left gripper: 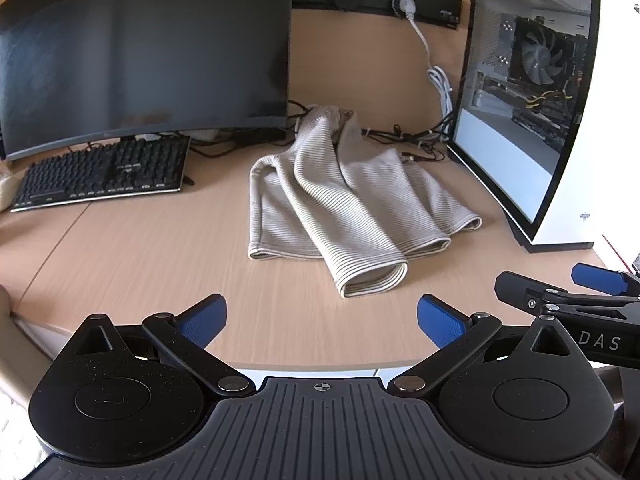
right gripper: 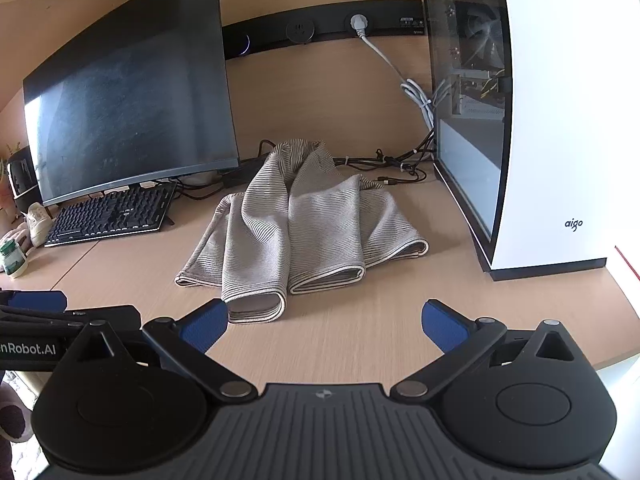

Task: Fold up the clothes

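A beige ribbed garment lies crumpled in loose rolls on the wooden desk, its far end bunched up by the cables. The right wrist view shows the same garment straight ahead. My left gripper hovers open over the desk's front edge, short of the cloth, with nothing between its blue pads. My right gripper is open too, its left pad just in front of the nearest rolled hem. Each gripper shows at the other view's edge: the right gripper and the left gripper.
A dark monitor and black keyboard stand at the left. A white computer case with a glass side is close on the right. Cables run behind the garment. A small bottle and a shoe sit far left.
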Motion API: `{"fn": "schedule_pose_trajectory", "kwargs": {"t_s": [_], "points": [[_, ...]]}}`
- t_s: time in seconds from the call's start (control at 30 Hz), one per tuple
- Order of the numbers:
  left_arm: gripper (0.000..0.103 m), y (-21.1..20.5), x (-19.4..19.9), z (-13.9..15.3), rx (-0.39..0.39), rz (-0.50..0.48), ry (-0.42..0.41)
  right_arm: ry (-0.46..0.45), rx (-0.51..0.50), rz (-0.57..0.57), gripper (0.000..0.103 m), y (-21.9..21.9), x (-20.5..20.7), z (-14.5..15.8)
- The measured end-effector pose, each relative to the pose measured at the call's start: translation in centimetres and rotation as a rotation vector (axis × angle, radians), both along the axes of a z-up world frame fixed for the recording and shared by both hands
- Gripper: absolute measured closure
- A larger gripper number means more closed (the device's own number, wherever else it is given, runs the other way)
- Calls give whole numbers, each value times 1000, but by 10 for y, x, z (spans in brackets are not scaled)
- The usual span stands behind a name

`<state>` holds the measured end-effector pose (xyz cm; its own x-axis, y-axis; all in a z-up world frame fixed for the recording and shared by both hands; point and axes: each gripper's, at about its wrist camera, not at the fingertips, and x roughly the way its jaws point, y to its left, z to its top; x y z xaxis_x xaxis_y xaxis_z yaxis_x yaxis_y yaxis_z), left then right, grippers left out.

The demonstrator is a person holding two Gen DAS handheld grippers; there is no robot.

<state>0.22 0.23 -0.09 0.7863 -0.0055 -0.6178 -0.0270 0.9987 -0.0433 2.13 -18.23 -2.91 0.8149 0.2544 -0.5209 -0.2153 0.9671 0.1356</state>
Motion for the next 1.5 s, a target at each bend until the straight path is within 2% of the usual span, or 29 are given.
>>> {"fn": "schedule_pose_trajectory", "kwargs": {"t_s": [1.2,1.5], "points": [[0,9,5,-3,0,38,24,17,0,13,0,4,7,-1],[0,23,21,-9,-22,26,52,34,-16,4,0,11,15,-2]]}}
